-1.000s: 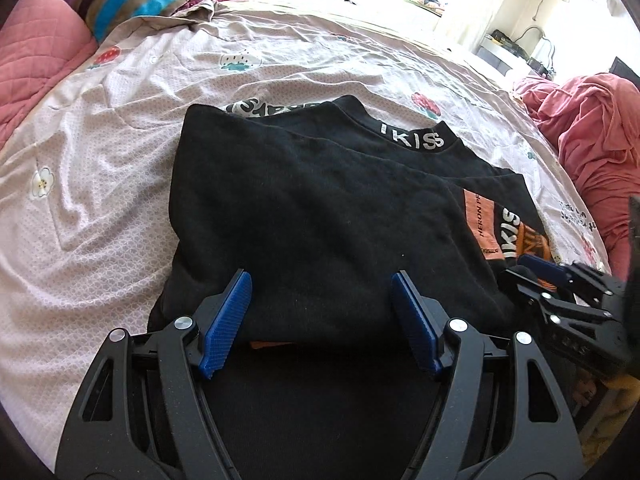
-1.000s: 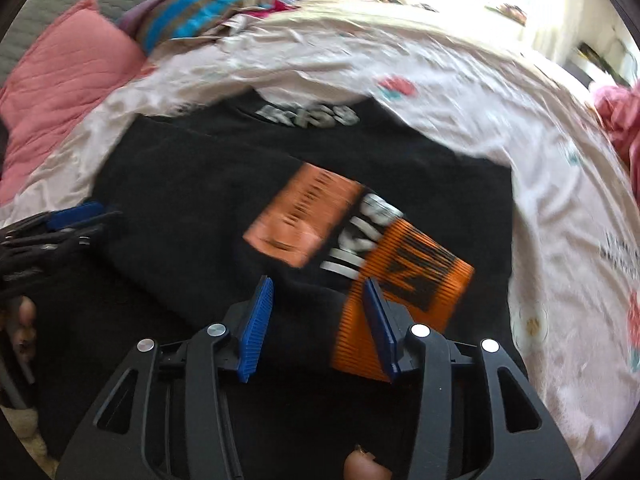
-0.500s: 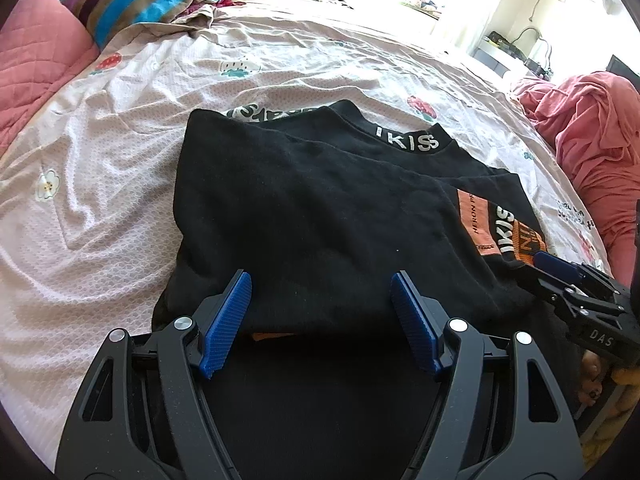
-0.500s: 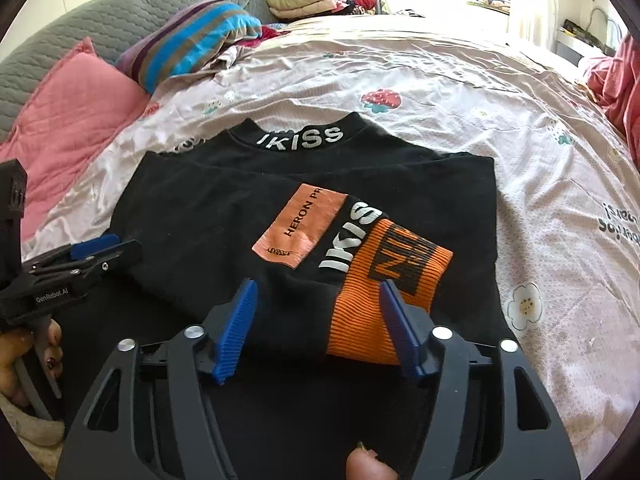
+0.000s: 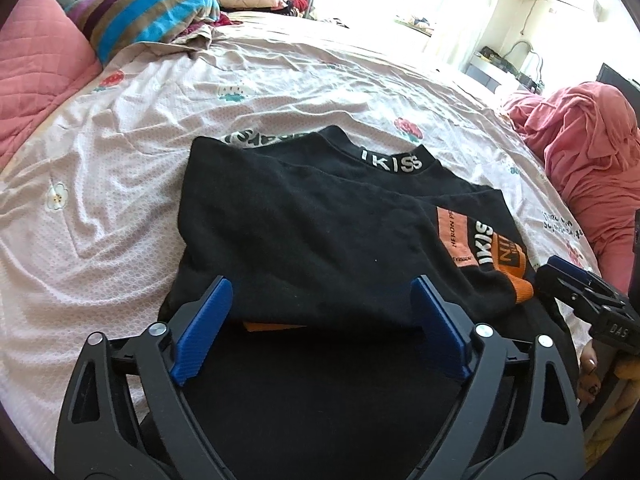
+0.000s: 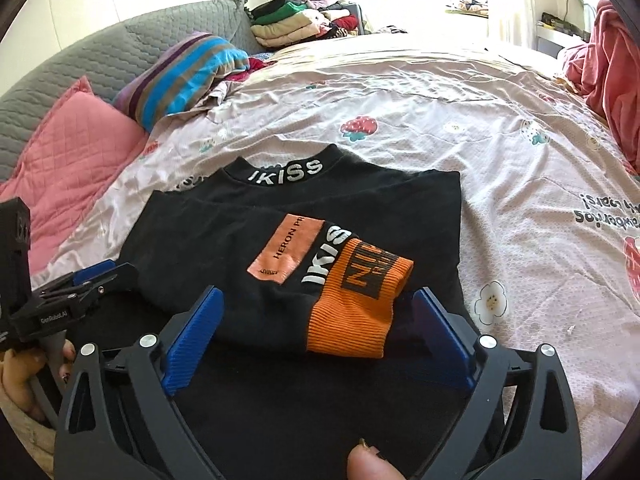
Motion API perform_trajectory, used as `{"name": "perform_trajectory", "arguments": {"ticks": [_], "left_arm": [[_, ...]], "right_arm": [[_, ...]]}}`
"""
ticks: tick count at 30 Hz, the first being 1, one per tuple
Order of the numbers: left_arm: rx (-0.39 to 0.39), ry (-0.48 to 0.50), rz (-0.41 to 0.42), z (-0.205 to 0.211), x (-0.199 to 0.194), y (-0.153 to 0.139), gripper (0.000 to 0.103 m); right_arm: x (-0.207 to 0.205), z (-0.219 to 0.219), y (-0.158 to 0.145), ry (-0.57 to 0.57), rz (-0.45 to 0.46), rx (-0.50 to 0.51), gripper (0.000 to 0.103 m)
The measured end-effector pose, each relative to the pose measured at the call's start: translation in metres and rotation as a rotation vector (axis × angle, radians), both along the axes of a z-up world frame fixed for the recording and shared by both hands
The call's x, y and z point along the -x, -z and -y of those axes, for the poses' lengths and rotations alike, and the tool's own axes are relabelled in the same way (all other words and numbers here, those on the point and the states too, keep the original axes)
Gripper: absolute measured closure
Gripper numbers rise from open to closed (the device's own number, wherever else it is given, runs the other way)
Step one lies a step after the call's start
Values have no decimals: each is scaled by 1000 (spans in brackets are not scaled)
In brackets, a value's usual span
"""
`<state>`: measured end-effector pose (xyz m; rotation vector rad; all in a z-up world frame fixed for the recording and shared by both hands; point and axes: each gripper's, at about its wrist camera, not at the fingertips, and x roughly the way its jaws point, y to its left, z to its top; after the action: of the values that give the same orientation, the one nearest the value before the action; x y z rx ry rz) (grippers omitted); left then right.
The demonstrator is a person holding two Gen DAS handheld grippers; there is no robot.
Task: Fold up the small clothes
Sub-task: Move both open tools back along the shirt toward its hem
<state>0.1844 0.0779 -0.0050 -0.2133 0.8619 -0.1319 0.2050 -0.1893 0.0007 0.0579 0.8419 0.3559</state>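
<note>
A black top (image 5: 320, 232) with a white IKISS collar lies partly folded on the bed; it also shows in the right wrist view (image 6: 240, 232). Its sleeve with an orange cuff (image 6: 356, 312) lies folded across the front. My left gripper (image 5: 320, 320) is open and empty, just short of the top's near folded edge. My right gripper (image 6: 320, 336) is open and empty, with its fingers on either side of the orange cuff. Each gripper shows at the edge of the other's view.
The bed has a pale pink printed sheet (image 5: 120, 200). A pink pillow (image 6: 80, 148) and a striped pillow (image 5: 148, 16) lie at the head. A stack of folded clothes (image 6: 296, 20) sits behind. A red garment heap (image 5: 588, 152) lies at the right.
Both grippers have drawn back a little from the top. My right gripper has opened wider, letting the orange-cuffed sleeve rest on the top. The top itself lies still.
</note>
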Motion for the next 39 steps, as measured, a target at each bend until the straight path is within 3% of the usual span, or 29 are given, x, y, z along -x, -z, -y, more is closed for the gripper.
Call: {"name": "perform_trajectory", "arguments": {"ticks": [4,18,39], "left_arm": [[-16,-14,42,1,7,-7,9],[-15,-65,109,-5,30,-25,9],[-69,-82,126,-2,72,-49,9]], "right_arm": [[2,1,-3,0,-1,-6,5],[17,10,-19,11,40,-11,5],[48,29,-39,2,84,1,5]]}}
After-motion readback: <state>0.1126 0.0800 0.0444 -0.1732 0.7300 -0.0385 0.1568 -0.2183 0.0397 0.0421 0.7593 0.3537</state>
